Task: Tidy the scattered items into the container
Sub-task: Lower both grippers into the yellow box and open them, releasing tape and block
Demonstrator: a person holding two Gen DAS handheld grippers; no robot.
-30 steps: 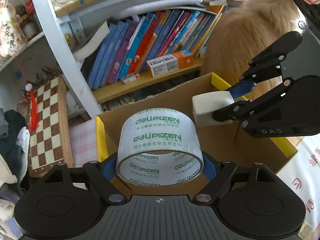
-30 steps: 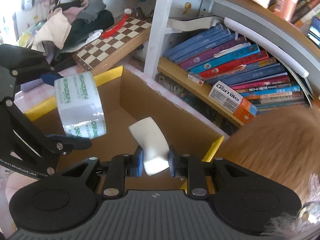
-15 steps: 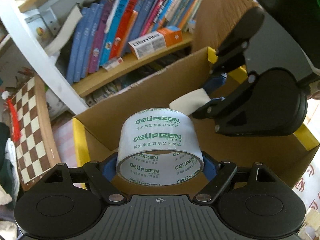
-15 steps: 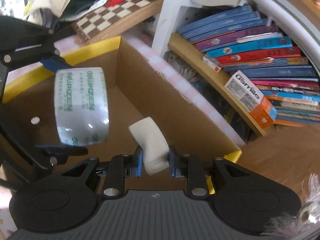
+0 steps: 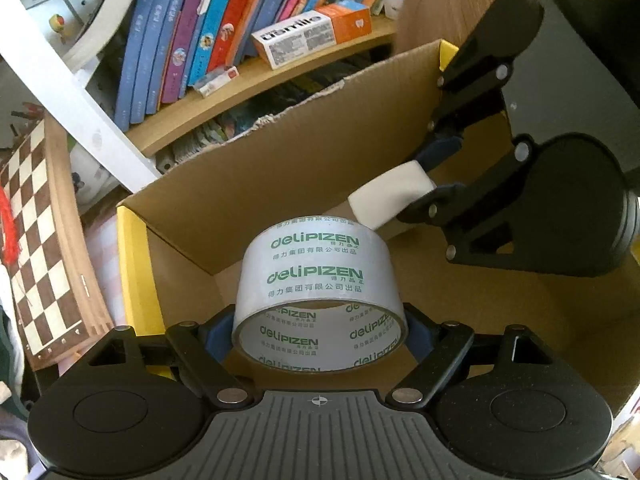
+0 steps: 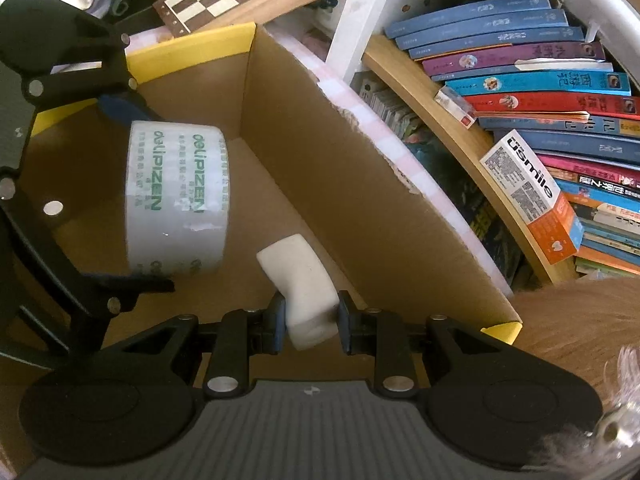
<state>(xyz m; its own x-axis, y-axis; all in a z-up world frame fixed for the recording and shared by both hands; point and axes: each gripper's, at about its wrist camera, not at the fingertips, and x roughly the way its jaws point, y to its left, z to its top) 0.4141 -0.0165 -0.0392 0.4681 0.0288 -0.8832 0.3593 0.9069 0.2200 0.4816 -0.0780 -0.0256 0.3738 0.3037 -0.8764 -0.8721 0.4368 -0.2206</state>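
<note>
My left gripper (image 5: pixel 320 330) is shut on a roll of clear packing tape (image 5: pixel 318 280) printed with green letters, its blue pads pressing both sides. The roll hangs inside an open cardboard box (image 5: pixel 280 160) with yellow flap edges. My right gripper (image 6: pixel 311 322) is shut on a white eraser-like block (image 6: pixel 304 280), held just inside the same box. In the left wrist view the right gripper (image 5: pixel 444 168) and its white block (image 5: pixel 390 196) sit to the upper right of the tape. The right wrist view shows the tape (image 6: pixel 176 200) at left in the left gripper (image 6: pixel 124 192).
Behind the box stands a wooden bookshelf with rows of books (image 5: pixel 224 28) and an orange-white toothpaste box (image 5: pixel 312 36). A white shelf post (image 5: pixel 68 92) and a chessboard (image 5: pixel 36 248) lie to the left. Brown furry material (image 6: pixel 580 320) borders the box on the right.
Both grippers have sunk and tipped downward into the box, carrying the tape and the white block. The box walls now fill more of both views.
</note>
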